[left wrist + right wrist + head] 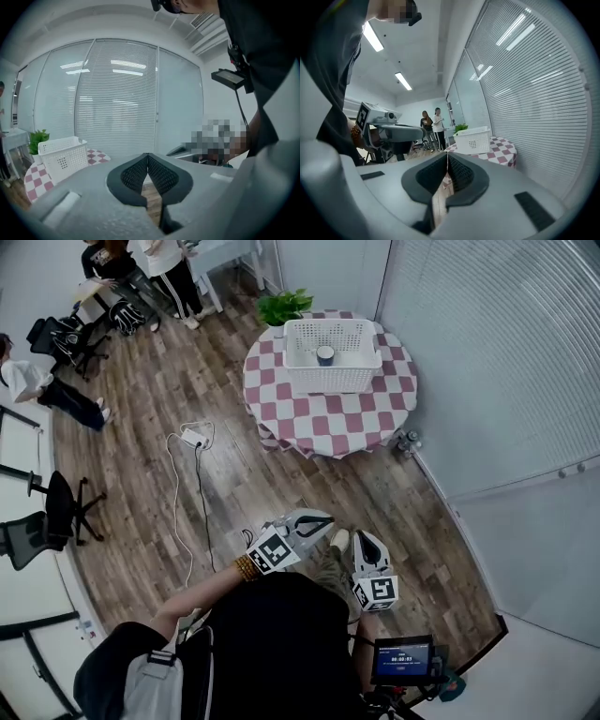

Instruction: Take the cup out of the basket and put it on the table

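Cup (pixel 325 354) upright in white basket (pixel 333 381) on checked table (pixel 328 427), well ahead of me. My left gripper (pixel 324 520) and right gripper (pixel 360 537) both pressed together, empty; left marginally nearer.

Cup (pixel 325 355) in basket (pixel 333 381) — basket on table (pixel 328 423).

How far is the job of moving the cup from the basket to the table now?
Nothing looks done: the cup stands inside the basket on the checkered table. In hand: nothing; the left gripper and right gripper are shut and empty, well short of the table. To do: reach the basket, grasp the cup, lift it out, set it on the table.
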{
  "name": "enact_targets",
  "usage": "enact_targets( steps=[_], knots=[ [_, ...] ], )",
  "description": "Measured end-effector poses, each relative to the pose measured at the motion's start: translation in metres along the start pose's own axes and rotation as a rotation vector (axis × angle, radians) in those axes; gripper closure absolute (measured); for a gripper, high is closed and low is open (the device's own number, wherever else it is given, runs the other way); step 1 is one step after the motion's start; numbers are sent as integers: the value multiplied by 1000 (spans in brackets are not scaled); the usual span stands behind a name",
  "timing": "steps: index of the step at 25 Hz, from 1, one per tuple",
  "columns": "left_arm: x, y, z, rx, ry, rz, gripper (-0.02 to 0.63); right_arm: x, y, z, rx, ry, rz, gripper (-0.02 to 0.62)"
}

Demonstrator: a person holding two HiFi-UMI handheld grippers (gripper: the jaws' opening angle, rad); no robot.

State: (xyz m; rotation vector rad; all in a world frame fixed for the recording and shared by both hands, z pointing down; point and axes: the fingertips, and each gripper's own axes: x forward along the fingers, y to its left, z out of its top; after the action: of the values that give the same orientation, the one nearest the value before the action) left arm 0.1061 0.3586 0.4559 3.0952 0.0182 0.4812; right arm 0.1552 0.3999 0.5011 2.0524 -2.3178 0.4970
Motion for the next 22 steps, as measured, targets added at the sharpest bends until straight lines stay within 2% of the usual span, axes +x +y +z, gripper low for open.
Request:
enact_targets(
  steps=[3,6,11,16,22],
  knots=[
    [46,23,27,9,-15,19,600,16,-58,17,4,-9,0,584],
    [80,46,38,-9,-20,63,601,32,-107,30,-12,6,29,584],
    [100,91,34,-61,-31,204,601,76,-173,39,-73,67,104,584],
    [79,135,20,-127,-28,327,601,130,-188,56,-109,112,186,584],
    [73,196,8,-205,-85,396,601,205,-178,71,-173,172,287,584]
  ],
)
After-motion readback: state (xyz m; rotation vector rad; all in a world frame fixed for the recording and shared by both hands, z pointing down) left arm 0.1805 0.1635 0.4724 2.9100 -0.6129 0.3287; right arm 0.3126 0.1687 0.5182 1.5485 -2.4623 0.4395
